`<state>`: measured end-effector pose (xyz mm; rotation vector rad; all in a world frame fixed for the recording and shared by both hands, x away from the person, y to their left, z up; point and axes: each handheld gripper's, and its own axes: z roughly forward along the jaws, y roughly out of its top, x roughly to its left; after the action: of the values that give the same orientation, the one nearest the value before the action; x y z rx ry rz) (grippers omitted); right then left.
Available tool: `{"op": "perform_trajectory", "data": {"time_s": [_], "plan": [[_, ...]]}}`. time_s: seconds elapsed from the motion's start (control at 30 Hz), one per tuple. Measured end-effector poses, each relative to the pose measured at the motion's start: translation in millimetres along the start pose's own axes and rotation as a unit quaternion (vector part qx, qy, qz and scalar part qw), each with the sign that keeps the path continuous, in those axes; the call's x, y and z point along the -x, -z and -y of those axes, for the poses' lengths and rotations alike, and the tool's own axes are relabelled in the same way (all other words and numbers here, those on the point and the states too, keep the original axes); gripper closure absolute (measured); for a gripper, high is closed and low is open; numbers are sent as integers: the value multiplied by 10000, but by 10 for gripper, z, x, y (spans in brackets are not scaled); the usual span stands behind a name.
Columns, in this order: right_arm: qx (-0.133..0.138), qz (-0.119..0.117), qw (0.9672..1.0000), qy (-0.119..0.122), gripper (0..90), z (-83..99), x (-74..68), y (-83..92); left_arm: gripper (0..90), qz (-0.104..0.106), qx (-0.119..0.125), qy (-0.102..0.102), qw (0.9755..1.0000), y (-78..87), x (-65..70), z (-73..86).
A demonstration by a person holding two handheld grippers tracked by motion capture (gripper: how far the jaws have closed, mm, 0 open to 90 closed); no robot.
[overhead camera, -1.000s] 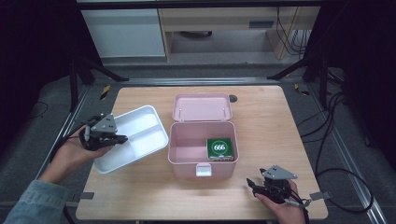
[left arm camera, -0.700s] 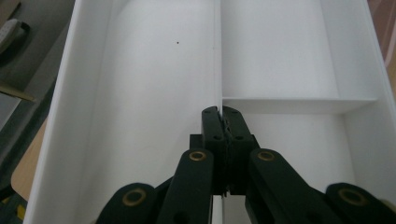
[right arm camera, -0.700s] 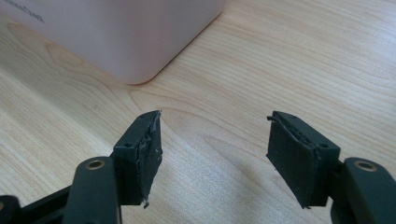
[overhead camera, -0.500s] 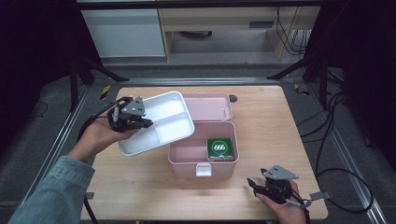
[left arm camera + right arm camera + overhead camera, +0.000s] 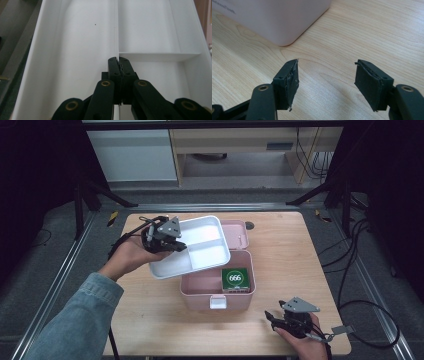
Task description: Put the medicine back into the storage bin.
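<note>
My left gripper [image 5: 176, 244] holds a white divided tray [image 5: 200, 247] in the air, over the left rear part of an open pink box [image 5: 217, 292]. In the left gripper view the jaws are shut [image 5: 118, 60] on the thin divider wall of the tray [image 5: 75, 50]. Inside the box lies a green square pack [image 5: 235, 279] marked 666. The box's lid [image 5: 236, 231] stands open behind it, partly hidden by the tray. My right gripper [image 5: 272, 320] rests open near the table's front right, with nothing between its fingers [image 5: 327, 67]. The pink box corner [image 5: 282, 20] lies just ahead of it.
The wooden table [image 5: 300, 265] has a dark round hole [image 5: 249, 225] near its back edge. Cables [image 5: 360, 270] trail on the floor at the right. Metal rails [image 5: 55, 290] run along the table's left side. A cabinet [image 5: 235, 150] stands behind.
My left gripper has lifted the white tray off the table left of the box and carried it right, over the box. The right gripper has stayed put.
</note>
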<state>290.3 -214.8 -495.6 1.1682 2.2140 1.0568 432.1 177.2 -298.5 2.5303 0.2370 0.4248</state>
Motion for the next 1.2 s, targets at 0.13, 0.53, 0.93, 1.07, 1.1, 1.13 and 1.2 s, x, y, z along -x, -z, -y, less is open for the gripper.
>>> {"op": "perform_trajectory", "data": {"time_s": [0.13,0.53,0.93,1.07,1.1,1.13,1.2], "plan": [[9,3,10000,-16,354,1,5,4,895,120,56,-57,9999,-115,4,-105],[21,29,10000,-30,354,3,23,24,894,453,-42,-378,9982,-409,126,-345],[47,50,10000,-53,354,6,43,46,894,722,-127,-563,9957,-605,267,-437],[48,46,10000,-56,354,6,42,48,894,822,-162,-569,9949,-675,300,-418],[46,45,10000,-55,354,6,42,47,894,853,-180,-592,9944,-696,314,-414],[44,43,10000,-55,354,6,41,46,894,879,-181,-597,9942,-713,328,-411],[44,46,10000,-57,354,5,40,45,894,927,-201,-595,9937,-742,347,-404]]}}
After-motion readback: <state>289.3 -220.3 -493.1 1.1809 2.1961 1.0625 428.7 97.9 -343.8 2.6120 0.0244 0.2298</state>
